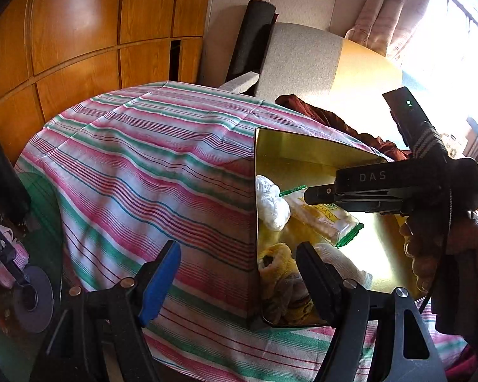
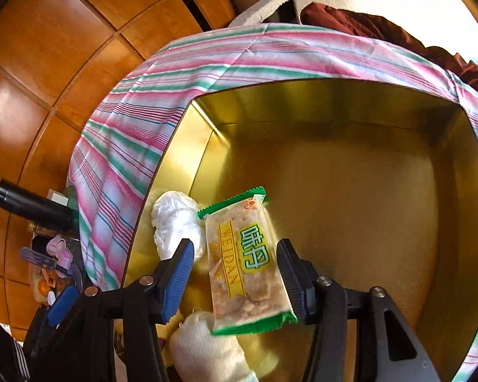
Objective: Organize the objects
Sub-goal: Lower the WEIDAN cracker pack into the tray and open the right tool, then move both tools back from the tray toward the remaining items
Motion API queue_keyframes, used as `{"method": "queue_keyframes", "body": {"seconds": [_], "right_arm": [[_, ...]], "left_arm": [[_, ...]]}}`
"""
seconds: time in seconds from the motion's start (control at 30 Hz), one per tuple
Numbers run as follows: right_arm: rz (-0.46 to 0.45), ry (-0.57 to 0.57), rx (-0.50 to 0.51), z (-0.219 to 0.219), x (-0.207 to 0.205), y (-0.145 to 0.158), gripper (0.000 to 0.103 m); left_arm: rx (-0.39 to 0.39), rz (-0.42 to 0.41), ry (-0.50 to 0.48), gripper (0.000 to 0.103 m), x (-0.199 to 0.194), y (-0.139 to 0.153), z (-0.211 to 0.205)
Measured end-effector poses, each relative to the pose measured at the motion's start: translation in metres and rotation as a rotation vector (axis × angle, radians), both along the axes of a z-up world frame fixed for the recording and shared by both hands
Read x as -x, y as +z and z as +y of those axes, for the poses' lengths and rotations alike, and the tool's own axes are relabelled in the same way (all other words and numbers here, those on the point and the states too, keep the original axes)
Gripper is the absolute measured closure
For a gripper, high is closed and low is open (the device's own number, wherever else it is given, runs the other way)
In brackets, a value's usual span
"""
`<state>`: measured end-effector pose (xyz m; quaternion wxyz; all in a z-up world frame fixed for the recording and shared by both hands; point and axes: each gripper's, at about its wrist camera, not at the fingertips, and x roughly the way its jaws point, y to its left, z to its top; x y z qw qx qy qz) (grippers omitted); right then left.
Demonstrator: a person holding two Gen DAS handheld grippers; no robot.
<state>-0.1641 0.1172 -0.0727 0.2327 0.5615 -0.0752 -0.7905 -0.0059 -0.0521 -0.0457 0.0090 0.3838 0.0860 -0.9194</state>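
Observation:
An open gold tin box (image 2: 350,172) stands on a pink, green and white striped cloth (image 1: 149,165). Inside it lie a white crumpled plastic bag (image 2: 175,222), a white glove (image 2: 204,343) and a yellow cloth (image 1: 280,261). A green-edged snack packet (image 2: 248,261) sits between the fingers of my right gripper (image 2: 235,270), tilted over the box floor. There is a gap at the blue left pad (image 2: 181,270), so the jaws stand open around it. My left gripper (image 1: 239,277) is open and holds nothing. It hangs over the box's near left wall (image 1: 256,222), and its view shows the right gripper (image 1: 318,194) from the side.
A dark red garment (image 2: 382,28) lies behind the box. Orange wooden cabinet doors (image 1: 79,31) and a grey padded chair (image 1: 299,60) stand beyond the table. Small clutter (image 2: 54,264) and a black cylinder (image 2: 32,207) sit off the cloth's left edge. A hand (image 1: 446,254) holds the right gripper.

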Motion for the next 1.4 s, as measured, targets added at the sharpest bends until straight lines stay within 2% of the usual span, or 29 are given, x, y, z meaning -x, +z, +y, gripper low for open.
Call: {"method": "queue_keyframes", "body": {"seconds": [0.3, 0.4, 0.67, 0.87, 1.1, 1.23, 1.4], "right_arm": [[0.163, -0.023, -0.088, 0.031, -0.033, 0.032, 0.037], [0.209, -0.037, -0.117, 0.046, -0.048, 0.042, 0.024], [0.276, -0.128, -0.173, 0.114, -0.079, 0.058, 0.02], [0.296, -0.267, -0.206, 0.187, -0.093, 0.069, 0.018], [0.289, -0.466, -0.289, 0.282, -0.103, 0.075, 0.018], [0.276, -0.602, -0.343, 0.335, -0.113, 0.073, 0.018], [0.261, -0.749, -0.36, 0.392, -0.124, 0.062, 0.018]], "left_arm": [[0.027, 0.015, -0.031, 0.026, -0.002, 0.01, 0.017], [0.036, 0.021, -0.047, 0.026, -0.003, 0.014, 0.024], [0.064, 0.033, -0.1, 0.025, -0.003, 0.023, 0.047], [0.078, 0.034, -0.156, 0.025, -0.001, 0.028, 0.071], [0.075, 0.042, -0.255, 0.025, 0.008, 0.035, 0.107], [0.078, 0.046, -0.332, 0.025, 0.013, 0.039, 0.137], [0.062, 0.038, -0.429, 0.025, 0.021, 0.044, 0.179]]}}
